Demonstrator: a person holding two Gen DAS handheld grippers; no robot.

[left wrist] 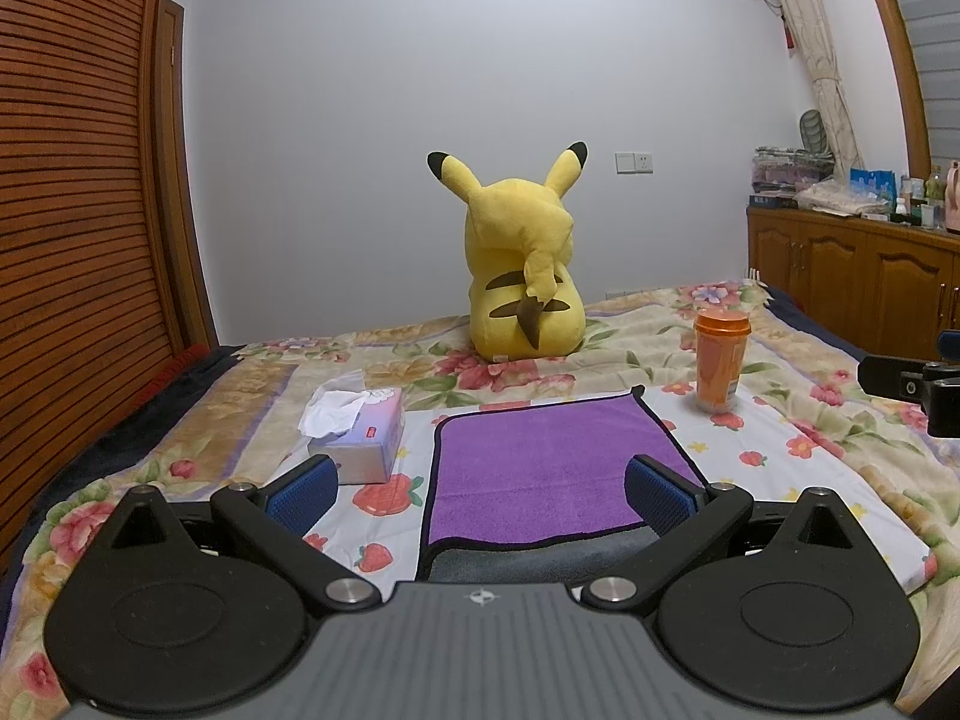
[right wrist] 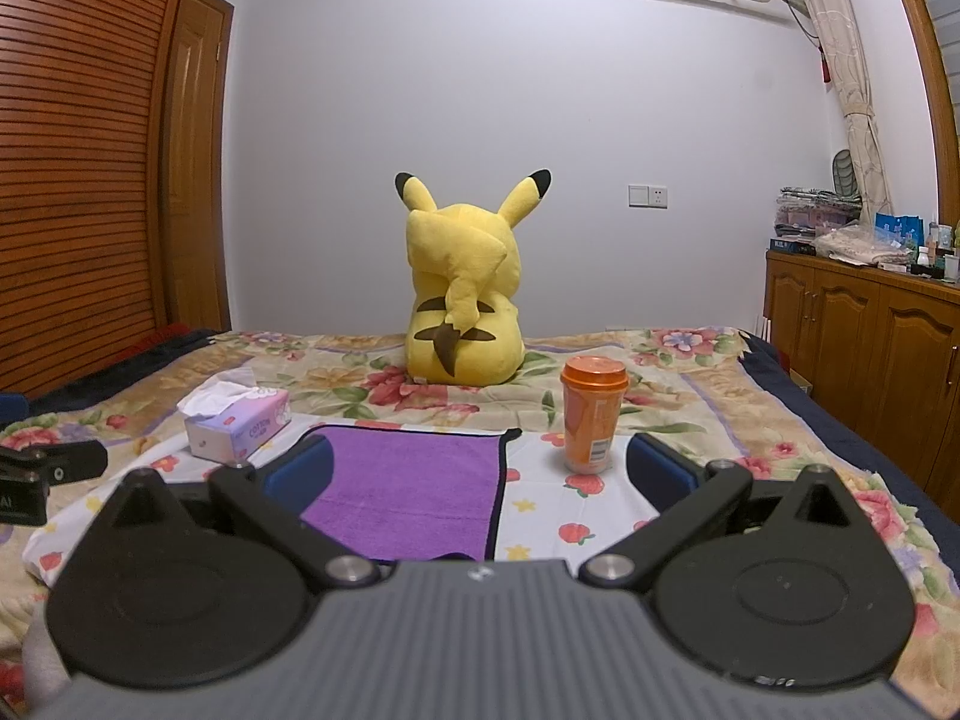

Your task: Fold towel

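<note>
A purple towel (left wrist: 534,468) with a dark hem lies flat on the bed; its near edge shows a grey underside. In the right wrist view the towel (right wrist: 408,492) lies left of centre. My left gripper (left wrist: 480,492) is open and empty, held above the towel's near edge, with its blue-padded fingers (left wrist: 303,492) spread to either side. My right gripper (right wrist: 480,474) is open and empty above the towel's right near corner. Each gripper shows at the edge of the other's view, the right gripper (left wrist: 912,387) and the left gripper (right wrist: 42,468).
A tissue box (left wrist: 360,432) stands left of the towel. An orange lidded cup (left wrist: 720,360) stands to its right. A yellow plush toy (left wrist: 522,276) sits behind on the floral bedspread (left wrist: 810,420). A wooden wardrobe (left wrist: 72,210) is left, a cabinet (left wrist: 852,276) right.
</note>
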